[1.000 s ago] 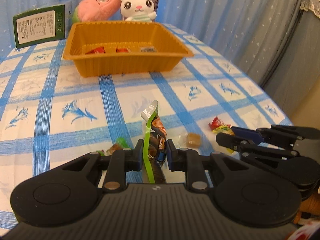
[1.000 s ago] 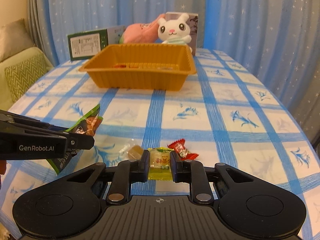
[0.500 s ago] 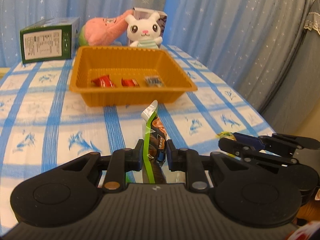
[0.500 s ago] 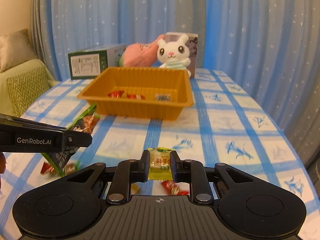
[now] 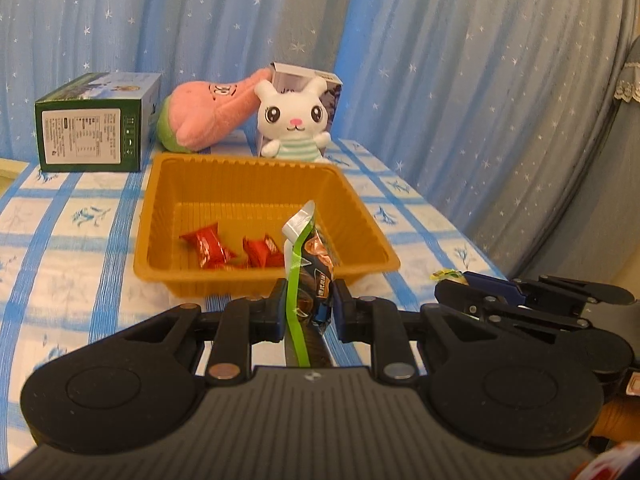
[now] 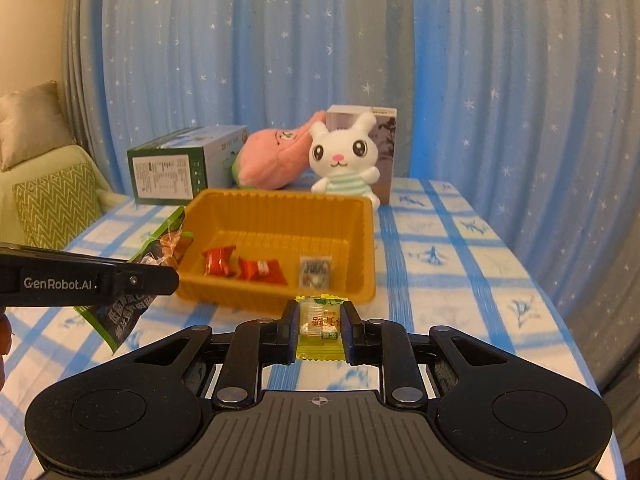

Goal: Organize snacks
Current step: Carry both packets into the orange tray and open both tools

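Observation:
An orange tray (image 5: 224, 284) (image 6: 280, 208) stands on the blue-checked tablecloth with two red candies (image 5: 208, 246) (image 6: 218, 261) and a small grey packet (image 6: 316, 270) inside. My left gripper (image 5: 307, 308) is shut on a green and black snack packet (image 5: 310, 264), held upright just before the tray's near rim; the packet also shows in the right wrist view (image 6: 156, 252). My right gripper (image 6: 320, 322) is shut on a yellow wrapped candy (image 6: 320, 328), held in the air near the tray's front right corner.
Behind the tray stand a green box (image 5: 94, 136) (image 6: 180, 170), a pink plush (image 5: 208, 110) (image 6: 276, 156), a white bunny plush (image 5: 294, 120) (image 6: 344, 160) and a grey carton (image 6: 380, 140). Blue curtains hang behind. A green cushion (image 6: 52, 204) lies at left.
Both grippers have risen and moved forward toward the tray with their snacks held. The loose candies on the cloth have dropped out of view.

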`<state>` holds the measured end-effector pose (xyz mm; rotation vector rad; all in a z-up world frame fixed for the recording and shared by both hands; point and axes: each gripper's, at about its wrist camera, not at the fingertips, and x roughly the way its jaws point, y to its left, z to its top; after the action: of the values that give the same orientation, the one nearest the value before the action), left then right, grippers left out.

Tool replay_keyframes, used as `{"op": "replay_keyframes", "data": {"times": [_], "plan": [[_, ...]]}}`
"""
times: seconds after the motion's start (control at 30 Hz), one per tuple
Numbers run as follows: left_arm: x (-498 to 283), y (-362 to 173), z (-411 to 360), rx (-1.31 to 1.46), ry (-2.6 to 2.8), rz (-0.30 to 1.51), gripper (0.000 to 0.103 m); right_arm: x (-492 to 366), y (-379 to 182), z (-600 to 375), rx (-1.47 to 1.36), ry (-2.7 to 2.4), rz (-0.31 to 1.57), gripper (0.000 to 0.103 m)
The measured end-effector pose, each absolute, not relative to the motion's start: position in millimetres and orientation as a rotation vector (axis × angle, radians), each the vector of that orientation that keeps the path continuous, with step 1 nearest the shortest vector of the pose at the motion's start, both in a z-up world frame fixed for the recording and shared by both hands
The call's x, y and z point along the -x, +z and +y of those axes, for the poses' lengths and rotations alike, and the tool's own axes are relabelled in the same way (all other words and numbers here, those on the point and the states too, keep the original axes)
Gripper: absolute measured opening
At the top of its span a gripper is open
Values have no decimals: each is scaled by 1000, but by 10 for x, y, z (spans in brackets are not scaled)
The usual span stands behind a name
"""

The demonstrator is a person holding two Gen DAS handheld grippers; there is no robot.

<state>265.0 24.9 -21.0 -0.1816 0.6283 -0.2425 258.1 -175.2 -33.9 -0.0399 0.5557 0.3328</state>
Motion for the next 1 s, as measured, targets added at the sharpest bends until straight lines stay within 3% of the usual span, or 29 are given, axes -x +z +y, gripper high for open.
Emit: {"op": "replay_keyframes", "data": {"times": [1.0], "plan": [[-3760, -402, 1027, 397, -123, 646, 20, -3828, -425, -1445, -69, 388, 586, 22]]}}
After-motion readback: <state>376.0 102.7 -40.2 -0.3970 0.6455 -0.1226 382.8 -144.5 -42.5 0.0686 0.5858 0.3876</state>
